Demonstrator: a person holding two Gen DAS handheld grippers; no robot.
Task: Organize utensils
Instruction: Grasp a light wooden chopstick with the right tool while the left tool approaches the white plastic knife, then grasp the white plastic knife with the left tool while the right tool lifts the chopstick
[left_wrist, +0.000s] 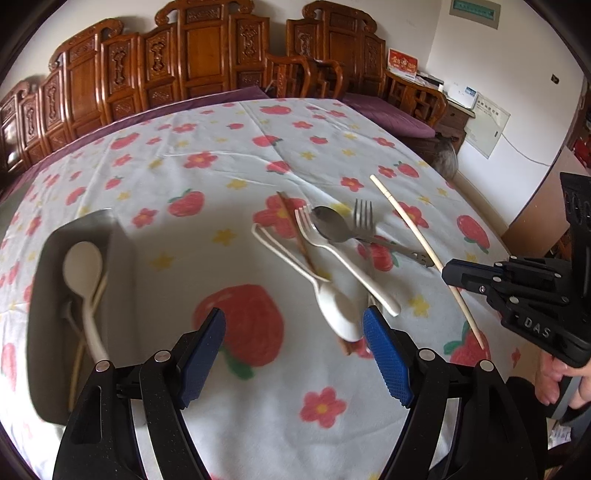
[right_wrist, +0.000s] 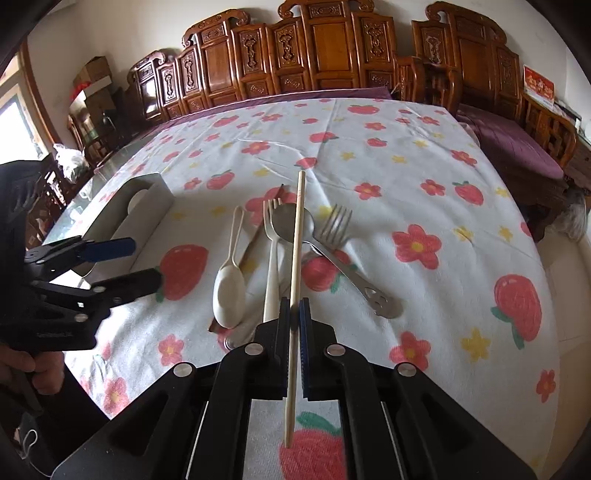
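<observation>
My right gripper (right_wrist: 294, 307) is shut on a pale wooden chopstick (right_wrist: 298, 236), which juts forward over a pile of utensils; in the left wrist view the same chopstick (left_wrist: 406, 221) runs through the right gripper (left_wrist: 448, 275). The pile holds a white spoon (left_wrist: 340, 314), a white fork (left_wrist: 332, 251), a metal spoon (left_wrist: 330, 225), a metal fork (left_wrist: 364, 214) and a brown chopstick (left_wrist: 295, 229). My left gripper (left_wrist: 295, 317) is open, with nothing between its fingers and its right pad close beside the white spoon's bowl. A grey utensil holder (left_wrist: 48, 295) at left contains a white spoon and a pale chopstick.
A strawberry-and-flower tablecloth (left_wrist: 221, 166) covers the table. Carved wooden chairs (right_wrist: 332, 55) line the far edge, and a purple-cushioned bench (right_wrist: 517, 147) stands at the right. A person's hand (left_wrist: 554, 376) grips the right gripper's handle. The table edge falls away at the right.
</observation>
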